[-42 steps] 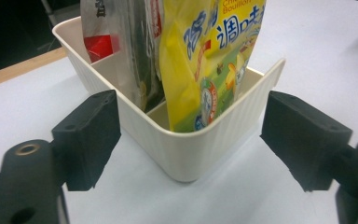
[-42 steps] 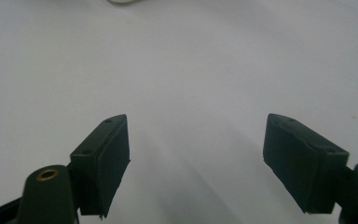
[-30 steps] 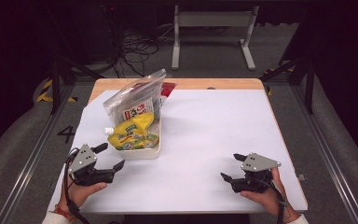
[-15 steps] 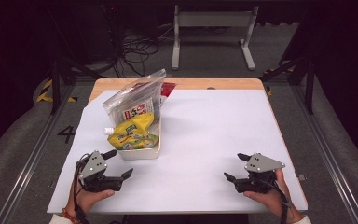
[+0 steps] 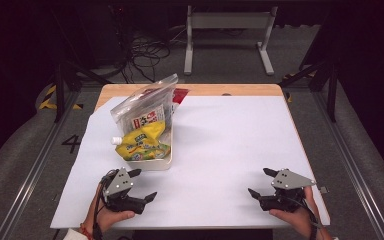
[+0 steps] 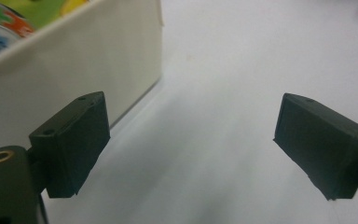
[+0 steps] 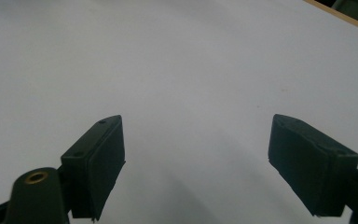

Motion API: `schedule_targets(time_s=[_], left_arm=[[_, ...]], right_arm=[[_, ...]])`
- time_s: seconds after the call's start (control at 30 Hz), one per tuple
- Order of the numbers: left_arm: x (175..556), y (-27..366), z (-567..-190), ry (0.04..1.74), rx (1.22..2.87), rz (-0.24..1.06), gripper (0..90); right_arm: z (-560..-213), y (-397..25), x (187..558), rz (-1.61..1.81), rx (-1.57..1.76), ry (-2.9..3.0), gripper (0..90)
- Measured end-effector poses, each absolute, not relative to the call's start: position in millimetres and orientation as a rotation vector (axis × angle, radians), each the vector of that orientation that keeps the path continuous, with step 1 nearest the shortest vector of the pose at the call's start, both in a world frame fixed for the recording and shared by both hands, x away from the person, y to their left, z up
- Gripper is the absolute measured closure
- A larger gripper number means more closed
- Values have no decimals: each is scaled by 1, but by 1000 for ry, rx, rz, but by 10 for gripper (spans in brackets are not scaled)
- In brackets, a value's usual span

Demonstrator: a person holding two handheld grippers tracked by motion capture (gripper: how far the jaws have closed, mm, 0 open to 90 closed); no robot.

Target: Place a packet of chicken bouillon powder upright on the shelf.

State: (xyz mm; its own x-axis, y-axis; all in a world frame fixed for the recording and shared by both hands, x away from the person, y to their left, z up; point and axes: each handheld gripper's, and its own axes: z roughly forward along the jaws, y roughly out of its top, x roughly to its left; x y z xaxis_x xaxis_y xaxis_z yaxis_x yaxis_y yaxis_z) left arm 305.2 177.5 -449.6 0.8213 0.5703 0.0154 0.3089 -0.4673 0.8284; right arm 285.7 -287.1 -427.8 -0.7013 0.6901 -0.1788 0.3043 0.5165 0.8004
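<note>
A white tray [image 5: 152, 163] sits on the table [image 5: 230, 145] near its left edge, closer to the near edge than the far edge. The tray is a shallow, cream-white rectangular container with straight walls. It holds 2 items: a yellow-green pouch [image 5: 142, 142] with a white spout pointing toward the left edge, and a clear plastic bag [image 5: 142, 107] that leans upright behind the pouch, rising above the tray rim. A red object [image 5: 181, 95] lies behind the bag toward the far edge; the bag hides most of it, and its type cannot be determined. The print on the pouch and the bag is too small to read.

The left gripper [image 5: 142, 185] rests at the near edge, just in front of the tray, jaws spread wide with nothing between them. In the left gripper view, the tray wall [image 6: 74, 65] stands just beside the left jaw.

The right gripper [image 5: 260, 182] rests near the near right corner, well apart from the tray, jaws spread wide and empty.
</note>
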Motion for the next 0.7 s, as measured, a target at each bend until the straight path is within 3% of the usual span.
schedule_targets(time_s=[0.7], left_arm=[[310,164,-453,599,2153,347,110]], right_arm=[[-438,-280,285,1053,801,2309,154]])
